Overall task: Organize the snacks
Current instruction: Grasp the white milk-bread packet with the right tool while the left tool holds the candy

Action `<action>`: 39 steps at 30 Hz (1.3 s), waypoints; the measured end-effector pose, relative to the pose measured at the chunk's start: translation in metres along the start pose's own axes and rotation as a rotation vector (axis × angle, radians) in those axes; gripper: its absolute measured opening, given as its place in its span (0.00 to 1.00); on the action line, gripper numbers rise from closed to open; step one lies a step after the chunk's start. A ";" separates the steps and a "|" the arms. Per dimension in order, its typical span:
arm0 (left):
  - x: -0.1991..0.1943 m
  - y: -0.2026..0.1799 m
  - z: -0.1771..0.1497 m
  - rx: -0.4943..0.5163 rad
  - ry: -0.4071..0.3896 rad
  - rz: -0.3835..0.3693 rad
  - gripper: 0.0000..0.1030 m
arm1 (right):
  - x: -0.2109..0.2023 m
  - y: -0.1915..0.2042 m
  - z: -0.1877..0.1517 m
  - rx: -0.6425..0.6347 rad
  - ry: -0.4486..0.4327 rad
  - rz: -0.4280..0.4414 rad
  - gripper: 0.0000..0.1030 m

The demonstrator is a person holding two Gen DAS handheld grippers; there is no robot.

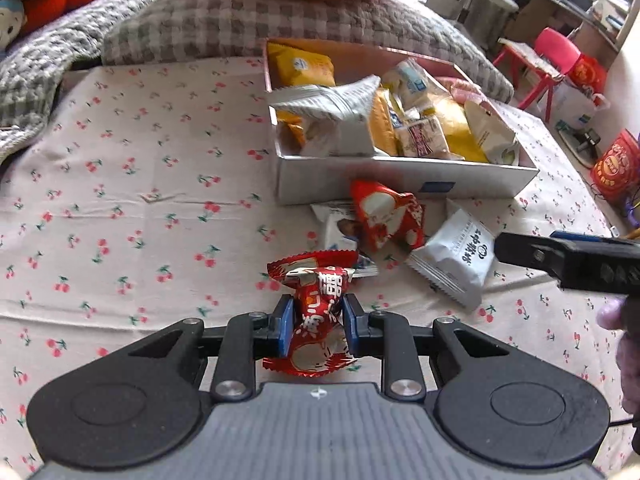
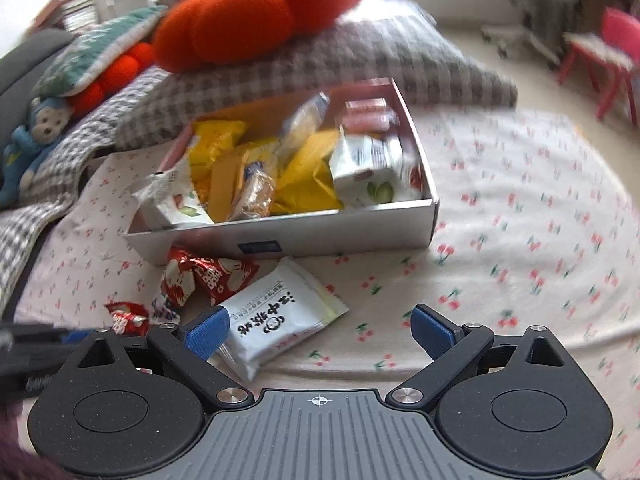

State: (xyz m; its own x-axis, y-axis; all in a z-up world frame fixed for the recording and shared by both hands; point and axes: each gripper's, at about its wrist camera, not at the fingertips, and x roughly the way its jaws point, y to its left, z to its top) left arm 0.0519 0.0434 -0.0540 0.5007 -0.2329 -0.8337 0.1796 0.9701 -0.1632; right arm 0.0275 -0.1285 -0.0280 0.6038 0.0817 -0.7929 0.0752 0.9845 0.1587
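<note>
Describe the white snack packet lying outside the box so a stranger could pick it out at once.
Find the open white cardboard box of snacks on the cherry-print sheet. In front of its near wall lie a few loose packets; the white snack packet is the one nearest the right claw. Its neighbours are red, while it is white with black characters.

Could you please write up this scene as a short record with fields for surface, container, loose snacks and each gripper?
surface: bed sheet with cherry print
container: white box, open, full of snack packets
loose snacks: white packet and red packet on the sheet in front of the box
left gripper: shut on a red candy wrapper
right gripper: open, its left pad beside the white packet, nothing held
remaining: the loose packets are not yet in the box
</note>
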 end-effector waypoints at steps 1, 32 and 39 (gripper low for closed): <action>-0.002 0.003 -0.001 0.003 -0.013 -0.007 0.23 | 0.004 0.001 0.002 0.035 0.012 0.000 0.96; 0.003 -0.011 -0.025 0.192 -0.081 0.052 0.49 | 0.014 0.015 -0.021 -0.323 0.117 -0.139 0.96; 0.001 -0.012 -0.024 0.183 -0.101 0.063 0.48 | 0.003 0.000 -0.014 -0.139 0.191 -0.045 0.96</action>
State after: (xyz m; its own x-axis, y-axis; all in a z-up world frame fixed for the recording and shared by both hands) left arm 0.0297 0.0330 -0.0660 0.5964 -0.1863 -0.7807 0.2912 0.9566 -0.0058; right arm 0.0180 -0.1258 -0.0389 0.4400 0.0516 -0.8965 -0.0194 0.9987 0.0480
